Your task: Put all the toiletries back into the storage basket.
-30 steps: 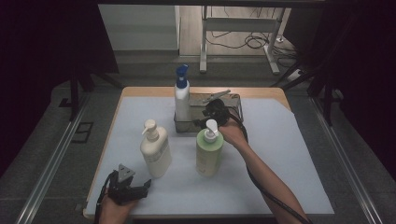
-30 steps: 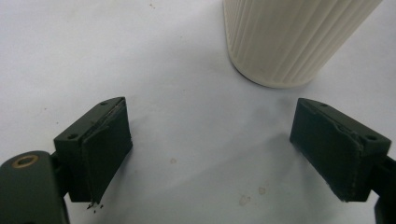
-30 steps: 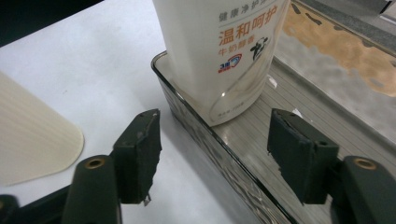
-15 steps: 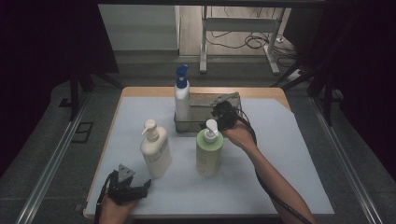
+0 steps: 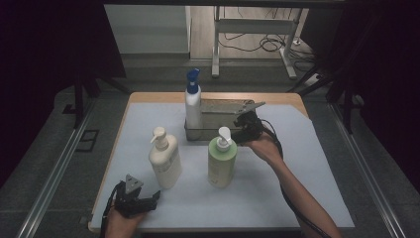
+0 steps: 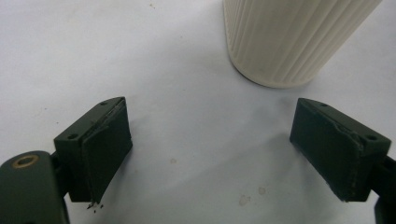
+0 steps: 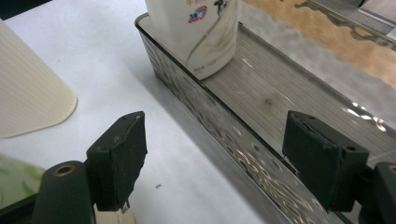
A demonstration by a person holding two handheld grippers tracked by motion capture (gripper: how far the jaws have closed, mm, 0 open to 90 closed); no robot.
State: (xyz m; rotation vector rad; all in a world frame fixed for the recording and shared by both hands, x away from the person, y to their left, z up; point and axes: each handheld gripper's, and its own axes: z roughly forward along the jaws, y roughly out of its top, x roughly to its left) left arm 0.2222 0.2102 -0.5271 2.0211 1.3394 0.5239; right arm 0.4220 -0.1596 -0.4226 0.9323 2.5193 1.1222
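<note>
Surface: smooth white mat [image 5: 297,198]
Tray [image 7: 243,154]: perforated shiny metal
Cream bottle [image 6: 289,37]: ribbed plastic
Left gripper [image 6: 224,154]: jaws apart, empty
Right gripper [image 7: 219,154]: jaws just opening, astride the tray wall, not pressing

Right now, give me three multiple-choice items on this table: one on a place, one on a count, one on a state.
1. Where does the blue-capped bottle stand?
A. On its side on the white mat
B. Upright in the metal tray
C. On the floor

2. How many pump bottles are on the table?
A. Three
B. Two
C. Five

3. How do the jaws of the right gripper stand?
A. Shut on the green bottle
B. Shut on the cream bottle
C. Open, holding nothing

Answers:
1 B: the right gripper view shows its base inside the tray, at one end.
2 A: the high view shows the blue-capped one, the cream bottle and the green bottle.
3 C: its pads stand apart over the tray's near wall, nothing pressed between them.
</note>
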